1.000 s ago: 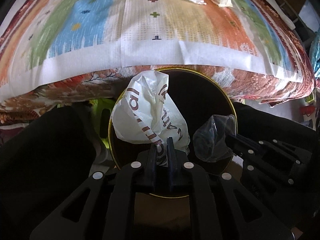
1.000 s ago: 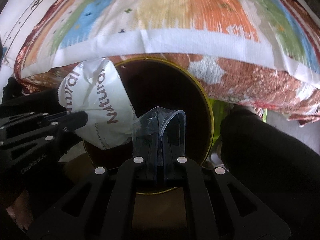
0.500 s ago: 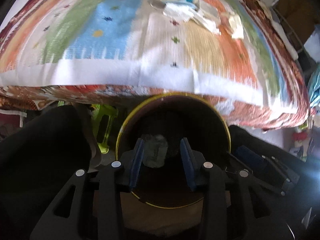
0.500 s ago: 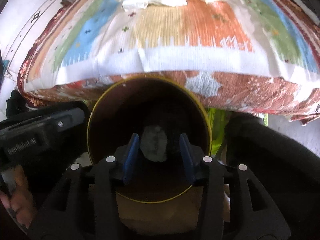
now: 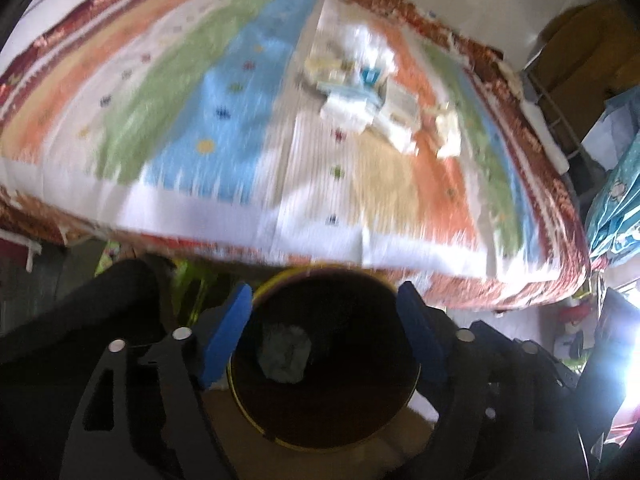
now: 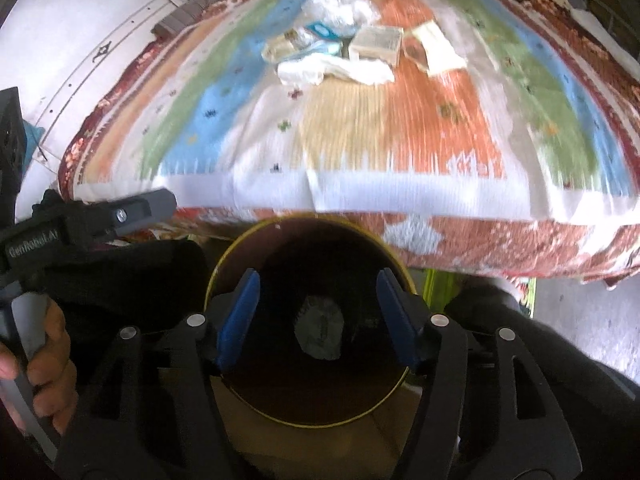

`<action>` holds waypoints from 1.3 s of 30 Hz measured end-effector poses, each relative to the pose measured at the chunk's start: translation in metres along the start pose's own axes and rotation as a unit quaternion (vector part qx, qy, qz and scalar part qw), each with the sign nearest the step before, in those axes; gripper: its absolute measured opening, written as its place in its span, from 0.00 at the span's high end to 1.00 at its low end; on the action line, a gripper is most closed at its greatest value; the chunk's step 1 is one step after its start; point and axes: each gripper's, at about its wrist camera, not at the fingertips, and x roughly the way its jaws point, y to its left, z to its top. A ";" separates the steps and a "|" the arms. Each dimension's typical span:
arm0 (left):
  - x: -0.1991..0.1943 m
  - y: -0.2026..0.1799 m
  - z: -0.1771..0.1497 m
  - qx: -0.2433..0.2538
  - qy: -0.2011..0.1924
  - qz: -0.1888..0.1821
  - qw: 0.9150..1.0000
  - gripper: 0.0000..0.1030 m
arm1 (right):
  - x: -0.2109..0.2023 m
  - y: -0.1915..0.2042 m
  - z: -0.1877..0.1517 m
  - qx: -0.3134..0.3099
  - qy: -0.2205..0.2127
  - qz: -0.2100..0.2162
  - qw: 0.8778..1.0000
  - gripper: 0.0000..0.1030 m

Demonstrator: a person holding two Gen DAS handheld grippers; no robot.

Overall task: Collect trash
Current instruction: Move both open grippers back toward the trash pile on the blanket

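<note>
A round dark bin with a yellow rim (image 5: 280, 278) stands below the bed edge; it also shows in the right wrist view (image 6: 240, 240). A crumpled white bag (image 5: 286, 350) lies at its bottom, also seen in the right wrist view (image 6: 320, 332). My left gripper (image 5: 324, 332) is open and empty above the bin. My right gripper (image 6: 318, 316) is open and empty above it too. A pile of trash (image 5: 372, 96), white wrappers and small boxes, lies on the striped bedspread; it also shows in the right wrist view (image 6: 340, 52).
The striped bedspread (image 5: 240, 120) covers a bed beyond the bin. A white wall (image 6: 60, 40) is at the left. The left gripper's body and a hand (image 6: 40, 344) show at the right wrist view's left edge. Bags and clutter (image 5: 616, 168) stand right of the bed.
Both grippers opened and let go of the white bag and the clear plastic, which dropped into the bin. Both have since lifted and tilted up, showing more of the bed.
</note>
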 end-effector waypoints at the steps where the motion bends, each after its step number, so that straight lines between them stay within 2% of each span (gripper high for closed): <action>1: -0.002 0.001 0.004 -0.001 -0.004 -0.001 1.000 0.25 | -0.002 0.000 0.002 -0.001 -0.003 0.003 1.000 0.40; 7: -0.012 0.006 0.026 -0.015 -0.024 -0.011 1.000 0.06 | -0.018 0.006 0.019 -0.029 -0.028 0.002 0.999 0.28; 16: -0.013 0.002 0.061 -0.007 -0.031 -0.002 0.999 0.06 | -0.032 0.008 0.049 -0.058 -0.053 0.005 0.997 0.09; 24: -0.012 -0.005 0.105 0.031 -0.044 -0.004 0.999 0.06 | -0.037 -0.003 0.091 -0.058 -0.083 -0.003 0.995 0.09; 28: 0.000 -0.012 0.123 0.077 -0.048 0.036 0.995 0.06 | -0.037 -0.003 0.109 -0.065 -0.089 0.002 0.994 0.09; 30: 0.004 -0.011 0.131 0.077 -0.050 0.044 0.995 0.06 | -0.037 -0.002 0.119 -0.073 -0.096 -0.003 0.993 0.09; 35: 0.018 -0.006 0.149 0.057 -0.029 0.018 0.998 0.06 | -0.030 -0.008 0.136 -0.061 -0.093 0.005 0.994 0.09; 39: 0.028 -0.001 0.162 0.046 -0.036 0.022 0.998 0.06 | -0.022 -0.008 0.143 -0.071 -0.089 -0.005 0.993 0.09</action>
